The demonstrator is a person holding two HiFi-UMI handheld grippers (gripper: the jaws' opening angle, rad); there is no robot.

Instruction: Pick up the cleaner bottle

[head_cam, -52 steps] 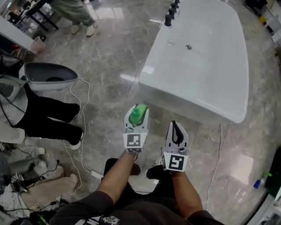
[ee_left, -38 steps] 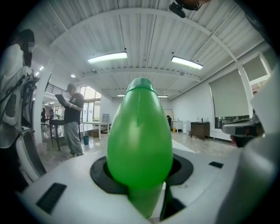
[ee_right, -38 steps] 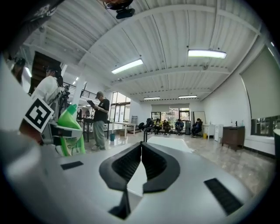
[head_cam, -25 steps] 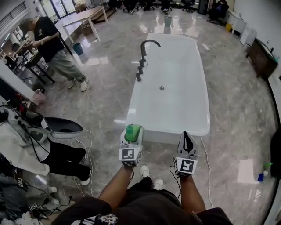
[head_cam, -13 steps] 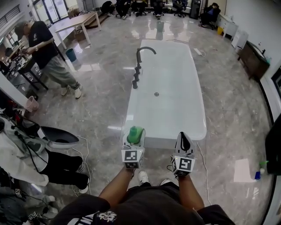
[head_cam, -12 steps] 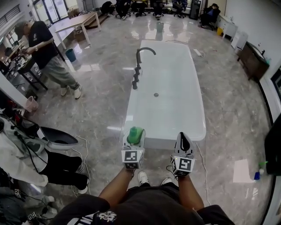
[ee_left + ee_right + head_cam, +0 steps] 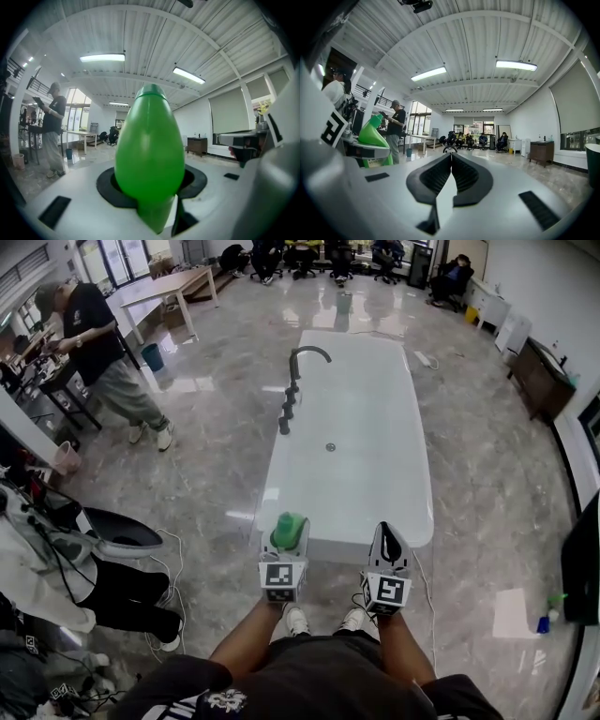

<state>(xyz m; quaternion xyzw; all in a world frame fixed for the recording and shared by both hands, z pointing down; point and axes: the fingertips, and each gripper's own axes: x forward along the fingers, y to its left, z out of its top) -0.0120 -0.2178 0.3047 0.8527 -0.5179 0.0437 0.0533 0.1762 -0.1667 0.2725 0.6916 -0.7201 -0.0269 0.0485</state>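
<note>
While you stand at the near end of the tub, the grey marble floor (image 7: pixel 202 460) fills the head view on every side. White bathtub (image 7: pixel 375 442) runs away from you toward 12 o'clock. Its dark faucet (image 7: pixel 302 358) stands on the rim at 11 o'clock of the basin.

Person in a dark top (image 7: pixel 86 322) stands at 10 o'clock, well apart from the tub, head bent over something held in the hands.

Your left gripper (image 7: pixel 285 542) is held out at 12 o'clock of your left forearm, with its marker cube nearest you. Its fingers are spread and pinch the green cleaner bottle (image 7: pixel 150 154). The bottle's body fills the gap between them in the left gripper view. In the right gripper view the bottle shows at 9 o'clock, cap uppermost, off the floor. In the head view it overlaps the tub's near rim.

Your right gripper (image 7: pixel 451 159) sits at 3 o'clock of the left one, near it but apart. Its fingers are pressed together with nothing between them.

Small blue bottle (image 7: pixel 543 623) stands on the floor at 3 o'clock, beside a dark cabinet.
</note>
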